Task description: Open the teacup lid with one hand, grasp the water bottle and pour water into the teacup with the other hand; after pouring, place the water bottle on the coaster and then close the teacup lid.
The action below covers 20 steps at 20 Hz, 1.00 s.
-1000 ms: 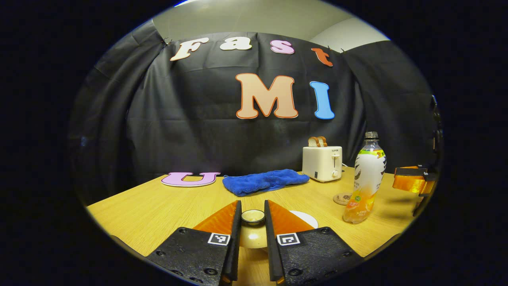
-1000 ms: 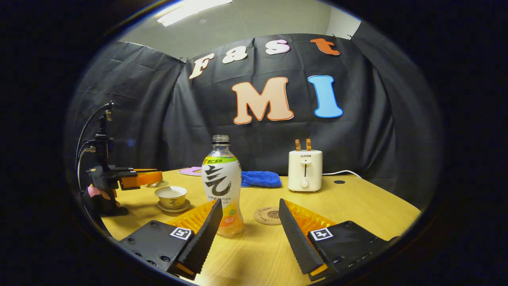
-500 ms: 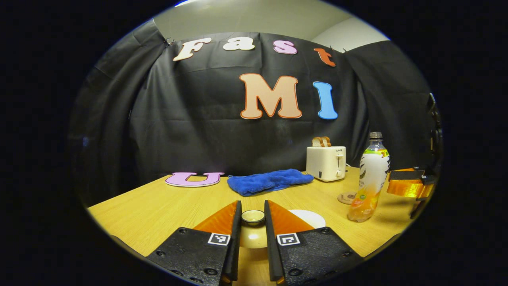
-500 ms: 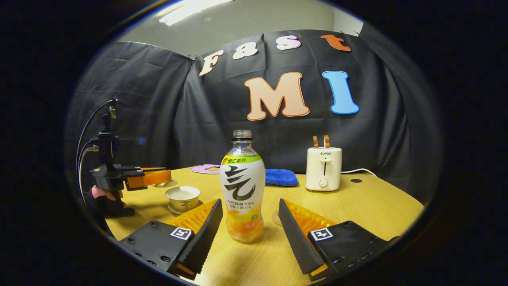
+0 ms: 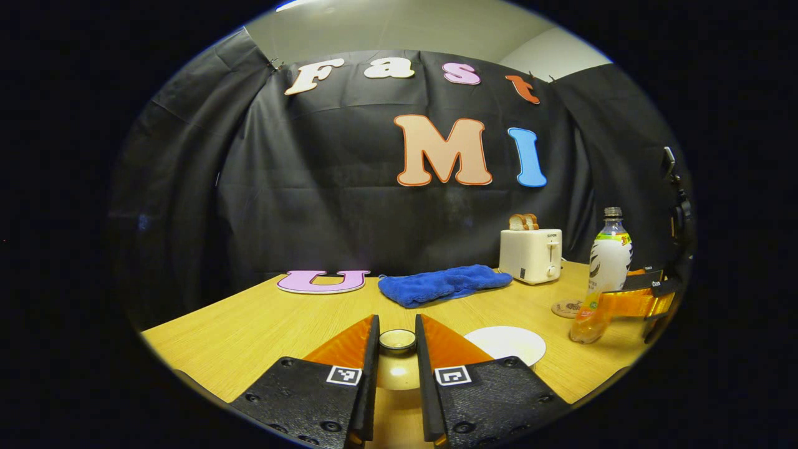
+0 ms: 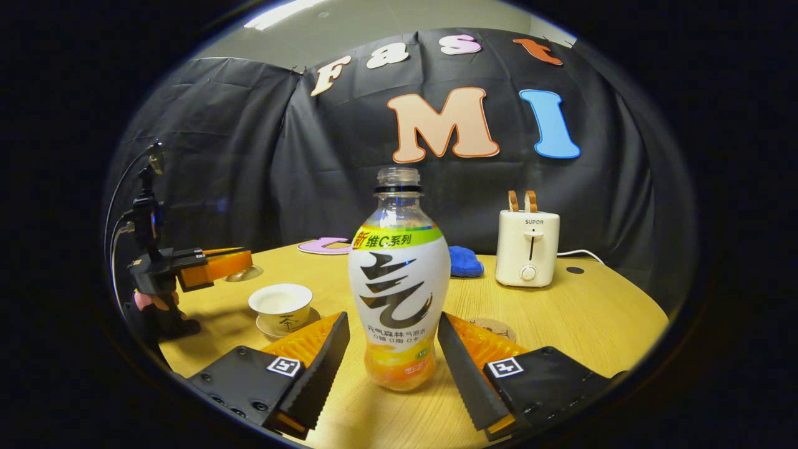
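The left gripper (image 5: 396,349) is clamped on the teacup lid (image 5: 397,360), its two fingers pressing the small ringed knob at the top from either side; the lid is cream-coloured and glossy, and it is held up off the wooden table (image 5: 249,324). In the right gripper view that same gripper (image 6: 240,265) shows to the left of the water bottle (image 6: 399,293), with the lid (image 6: 244,273) hanging under its tips, beyond the teacup (image 6: 280,304) and off to one side of it.

The right gripper (image 6: 393,349) stands wide apart, one finger on each side of the water bottle's lower body; gaps show between the fingers and the bottle, so it is not gripped. The bottle stands upright on the table, uncapped, with a clear neck, a white sleeve bearing a green-and-yellow band and bold black brush strokes, and orange liquid showing at the base.

The teacup sits left of the bottle and a little farther back, open, pale cream with a dark mark on its side, resting on a matching saucer (image 6: 268,326). The round brown coaster (image 6: 495,327) lies just right of the bottle, partly hidden by the right finger. Behind the bottle to the right is a cream toaster (image 6: 527,248) with two slices of bread in it, and a blue cloth (image 6: 464,262) peeks out just behind the bottle's right shoulder.

In the left gripper view the bottle (image 5: 603,274) appears far right, with the right gripper (image 5: 629,302) at its lower part.
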### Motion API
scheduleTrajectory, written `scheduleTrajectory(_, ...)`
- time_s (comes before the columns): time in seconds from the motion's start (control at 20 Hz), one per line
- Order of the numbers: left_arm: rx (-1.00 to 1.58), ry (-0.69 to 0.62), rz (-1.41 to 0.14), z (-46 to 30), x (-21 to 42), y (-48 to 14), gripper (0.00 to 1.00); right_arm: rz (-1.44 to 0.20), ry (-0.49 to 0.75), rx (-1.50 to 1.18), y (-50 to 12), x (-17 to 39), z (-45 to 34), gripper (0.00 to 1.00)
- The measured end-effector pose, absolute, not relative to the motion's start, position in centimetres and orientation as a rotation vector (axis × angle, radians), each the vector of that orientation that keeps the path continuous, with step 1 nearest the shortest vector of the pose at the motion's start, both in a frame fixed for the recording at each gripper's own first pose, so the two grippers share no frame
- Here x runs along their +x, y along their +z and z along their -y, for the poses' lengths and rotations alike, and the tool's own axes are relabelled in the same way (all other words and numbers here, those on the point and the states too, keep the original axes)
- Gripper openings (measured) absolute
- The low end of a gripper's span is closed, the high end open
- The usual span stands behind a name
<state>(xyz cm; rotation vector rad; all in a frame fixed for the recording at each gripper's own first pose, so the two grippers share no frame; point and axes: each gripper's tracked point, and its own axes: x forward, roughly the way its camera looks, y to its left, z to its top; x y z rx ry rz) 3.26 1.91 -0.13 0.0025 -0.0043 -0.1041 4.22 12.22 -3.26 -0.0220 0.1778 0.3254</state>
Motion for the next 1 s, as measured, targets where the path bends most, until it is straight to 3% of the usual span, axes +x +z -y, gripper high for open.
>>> scheduleTrajectory(0.1,0.003,-0.101,0.004,-2.3,3.3,-0.1,0.28,-0.185,0.299,-0.033,-3.4,5.2,-12.3,0.96)
scheduleTrajectory(0.15,0.003,-0.099,0.005,-2.5,3.3,-0.1,0.28,-0.195,0.288,-0.045,-3.6,5.6,-12.4,0.88)
scheduleTrajectory(0.2,0.003,-0.097,0.004,-2.8,3.3,-0.1,0.28,-0.211,0.288,-0.058,-4.0,5.9,-12.8,0.9)
scheduleTrajectory(0.35,0.003,-0.088,0.003,-3.3,3.1,-0.1,0.28,-0.189,0.301,-0.125,-3.7,6.1,-13.9,0.69)
scheduleTrajectory(0.45,0.003,-0.085,0.003,-3.5,3.4,-0.1,0.28,-0.161,0.296,-0.191,-3.5,5.8,-14.4,0.69)
scheduleTrajectory(0.5,0.002,-0.086,0.003,-3.4,3.4,-0.1,0.28,-0.149,0.297,-0.227,-3.2,5.4,-14.8,0.6)
scheduleTrajectory(1.0,0.001,-0.077,0.001,-3.7,3.4,-0.1,0.28,-0.053,0.193,-0.836,-2.1,6.5,-16.0,0.59)
